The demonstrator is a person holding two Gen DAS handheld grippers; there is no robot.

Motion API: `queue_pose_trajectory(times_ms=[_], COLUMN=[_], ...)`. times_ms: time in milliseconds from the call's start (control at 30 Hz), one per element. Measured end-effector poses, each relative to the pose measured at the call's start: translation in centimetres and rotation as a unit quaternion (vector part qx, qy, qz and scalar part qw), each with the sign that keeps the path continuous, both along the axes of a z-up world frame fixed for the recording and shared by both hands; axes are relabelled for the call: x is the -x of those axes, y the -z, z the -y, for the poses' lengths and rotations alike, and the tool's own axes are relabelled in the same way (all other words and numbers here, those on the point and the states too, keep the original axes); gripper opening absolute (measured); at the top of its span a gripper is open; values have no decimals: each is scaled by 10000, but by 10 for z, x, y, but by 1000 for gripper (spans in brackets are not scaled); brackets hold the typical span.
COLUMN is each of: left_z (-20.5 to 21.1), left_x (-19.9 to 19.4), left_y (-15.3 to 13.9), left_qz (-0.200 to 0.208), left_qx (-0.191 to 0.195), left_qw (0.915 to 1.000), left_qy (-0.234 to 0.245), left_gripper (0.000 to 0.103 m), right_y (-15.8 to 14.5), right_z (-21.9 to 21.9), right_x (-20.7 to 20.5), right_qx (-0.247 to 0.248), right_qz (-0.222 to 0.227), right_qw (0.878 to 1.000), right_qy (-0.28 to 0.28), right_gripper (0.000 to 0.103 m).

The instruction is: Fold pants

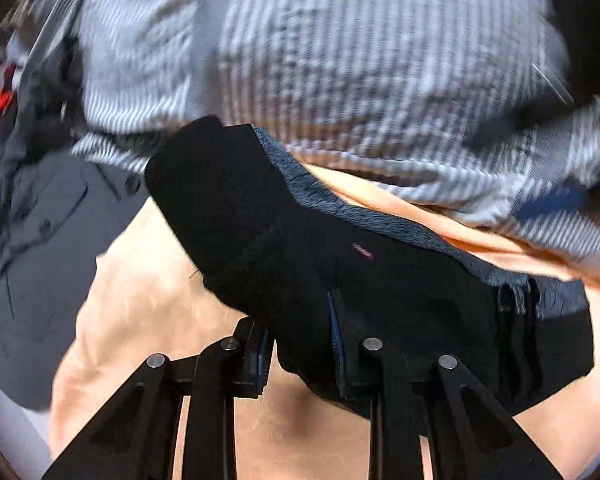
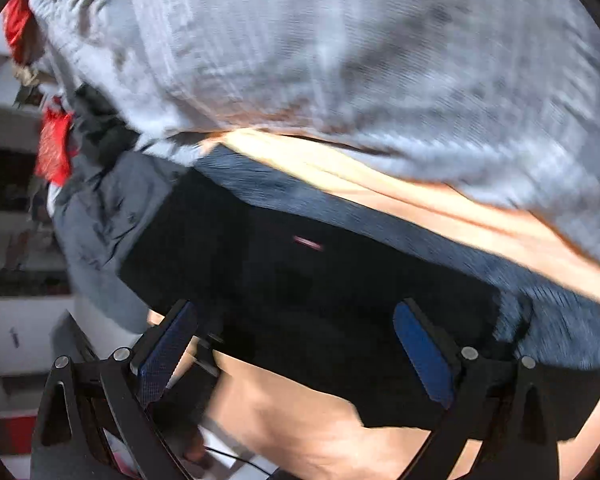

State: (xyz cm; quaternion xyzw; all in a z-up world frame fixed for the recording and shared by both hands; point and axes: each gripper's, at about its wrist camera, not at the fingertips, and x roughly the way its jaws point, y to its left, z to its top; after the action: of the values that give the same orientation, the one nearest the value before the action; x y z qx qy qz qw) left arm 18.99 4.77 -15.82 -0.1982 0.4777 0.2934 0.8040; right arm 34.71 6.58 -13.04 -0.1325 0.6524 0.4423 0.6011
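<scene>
The black pants [image 1: 300, 248], folded into a bundle with a grey-blue lining edge and a small pink label, lie across an orange-tan cloth [image 1: 148, 288]. My left gripper [image 1: 300, 344] has its jaws partly closed around the bundle's near fold. In the right wrist view the same pants [image 2: 300, 280] span the middle. My right gripper [image 2: 296, 360] is open wide, its blue pads [image 2: 424, 356] on either side of the bundle's near edge, not pressing it.
A blue-and-white striped garment [image 1: 340, 60] fills the back and also shows in the right wrist view [image 2: 320, 48]. A grey buttoned shirt [image 1: 40, 232] lies left. Red fabric [image 2: 54, 148] sits at far left. Both views are motion-blurred.
</scene>
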Motion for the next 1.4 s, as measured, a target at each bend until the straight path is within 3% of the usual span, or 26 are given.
queue_pose_trajectory(times_ms=[233, 533, 567, 600, 633, 667, 700, 767, 900, 1067, 1200, 1400], left_z=[2, 1, 0, 0, 0, 0, -1, -2, 11, 33, 61, 120], left_x=[-8, -7, -7, -7, -7, -7, -7, -6, -13, -29, -45, -75], left_y=[-1, -2, -2, -1, -1, -1, 0, -3, -18, -41, -62, -87], left_qz=[-61, -81, -82, -89, -115, -128, -132, -49, 84, 319, 440, 534], left_qx=[-96, -107, -101, -59, -65, -61, -17, 97, 21, 48, 19, 14], left_qw=[9998, 9996, 9996, 9996, 9996, 9996, 9997, 9997, 9989, 9964, 9919, 9802], left_qy=[178, 257, 248, 245, 231, 230, 215, 206, 462, 790, 1191, 1908], left_gripper=[26, 26, 26, 26, 26, 26, 26, 26, 26, 26, 26, 26], right_y=[-7, 42, 48, 53, 57, 59, 59, 52, 33, 4, -20, -50], right_z=[-94, -168, -170, -170, -169, -167, -163, -157, -127, -72, -20, 80], right_x=[32, 81, 85, 87, 85, 79, 72, 61, 37, 10, -10, -37], right_qx=[306, 1199, 1376, 1489, 1553, 1536, 1506, 1376, 816, 85, -470, -1283], right_qz=[116, -74, 15, 47, -15, -280, -372, -340, -407, -562, -731, -923], right_qw=[9935, 9648, 9593, 9565, 9560, 9596, 9620, 9676, 9813, 9926, 9945, 9873], right_qy=[-1087, -2338, -2466, -2509, -2490, -2342, -2249, -2088, -1694, -1075, -584, 155], right_gripper=[100, 100, 93, 77, 73, 55, 29, 19, 13, 12, 12, 12])
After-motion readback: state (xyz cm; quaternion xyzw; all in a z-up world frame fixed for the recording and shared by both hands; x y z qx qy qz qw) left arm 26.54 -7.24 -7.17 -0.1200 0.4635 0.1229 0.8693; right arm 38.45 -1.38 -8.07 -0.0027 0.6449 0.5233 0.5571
